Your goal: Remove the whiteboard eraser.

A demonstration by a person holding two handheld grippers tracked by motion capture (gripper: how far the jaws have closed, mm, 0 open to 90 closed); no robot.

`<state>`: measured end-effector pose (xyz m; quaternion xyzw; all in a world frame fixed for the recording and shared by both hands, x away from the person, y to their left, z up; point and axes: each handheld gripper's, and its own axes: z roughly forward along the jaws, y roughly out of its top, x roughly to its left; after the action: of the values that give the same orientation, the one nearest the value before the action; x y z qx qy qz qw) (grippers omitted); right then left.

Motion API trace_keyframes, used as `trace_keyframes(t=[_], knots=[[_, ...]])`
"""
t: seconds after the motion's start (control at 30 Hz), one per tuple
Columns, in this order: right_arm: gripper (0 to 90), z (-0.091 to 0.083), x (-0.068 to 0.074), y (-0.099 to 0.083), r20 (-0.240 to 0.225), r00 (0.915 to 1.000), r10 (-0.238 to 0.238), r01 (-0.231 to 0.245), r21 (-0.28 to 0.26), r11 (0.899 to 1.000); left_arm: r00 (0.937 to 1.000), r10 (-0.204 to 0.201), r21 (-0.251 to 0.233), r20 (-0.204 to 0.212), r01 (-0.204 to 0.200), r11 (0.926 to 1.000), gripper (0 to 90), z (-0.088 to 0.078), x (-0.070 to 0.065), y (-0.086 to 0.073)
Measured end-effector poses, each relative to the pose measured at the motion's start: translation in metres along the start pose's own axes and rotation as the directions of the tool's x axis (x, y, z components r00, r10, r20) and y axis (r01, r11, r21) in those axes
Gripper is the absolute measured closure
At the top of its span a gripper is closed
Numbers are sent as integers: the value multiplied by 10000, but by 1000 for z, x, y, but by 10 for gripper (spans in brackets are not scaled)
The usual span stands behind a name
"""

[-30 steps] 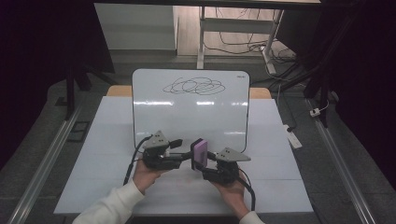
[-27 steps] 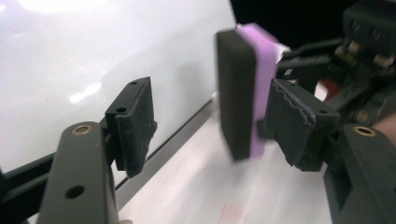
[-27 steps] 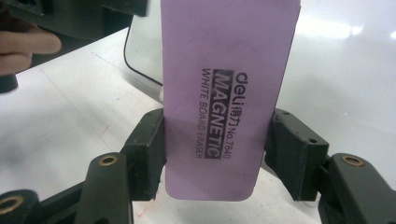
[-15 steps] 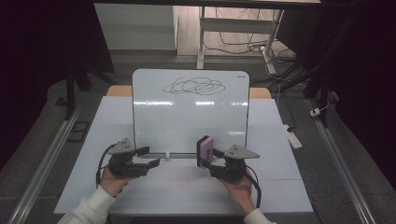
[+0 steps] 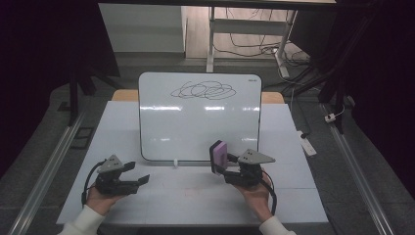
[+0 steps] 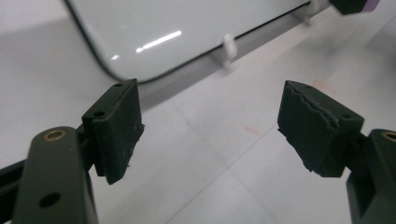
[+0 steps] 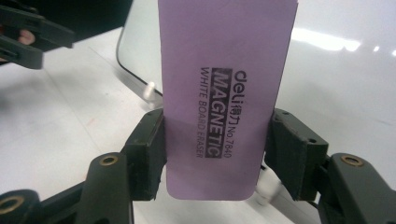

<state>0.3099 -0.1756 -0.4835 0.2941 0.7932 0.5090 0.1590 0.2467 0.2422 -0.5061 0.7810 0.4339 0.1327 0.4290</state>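
Observation:
A whiteboard (image 5: 199,117) stands tilted on the white table, with a black scribble (image 5: 203,90) near its top. My right gripper (image 5: 222,165) is shut on a purple whiteboard eraser (image 5: 218,155) (image 7: 224,93), held upright just in front of the board's lower right part. The two pads press on the eraser's sides in the right gripper view. My left gripper (image 5: 141,172) (image 6: 210,135) rests low at the table's front left, apart from the board. Its jaws have just been opening and stand wide with nothing between them.
The board's lower left corner (image 6: 116,74) and a small white foot clip (image 6: 227,46) lie just beyond my left jaws. A white clip (image 5: 175,163) sits under the board's bottom edge. A small white remote-like object (image 5: 307,145) lies off the table's right edge.
My left gripper has pulled away from the eraser, moved left and down to the table's front left, and opened. The right gripper keeps the eraser and has shifted slightly right.

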Motion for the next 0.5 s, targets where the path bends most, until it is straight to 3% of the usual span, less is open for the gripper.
trace_keyframes(t=[0.5], knots=[[405,-13,-9,10,745,9972,114,-75,-518,9986,10000,16,251,-60,-14,9997,223,4,6,-6]])
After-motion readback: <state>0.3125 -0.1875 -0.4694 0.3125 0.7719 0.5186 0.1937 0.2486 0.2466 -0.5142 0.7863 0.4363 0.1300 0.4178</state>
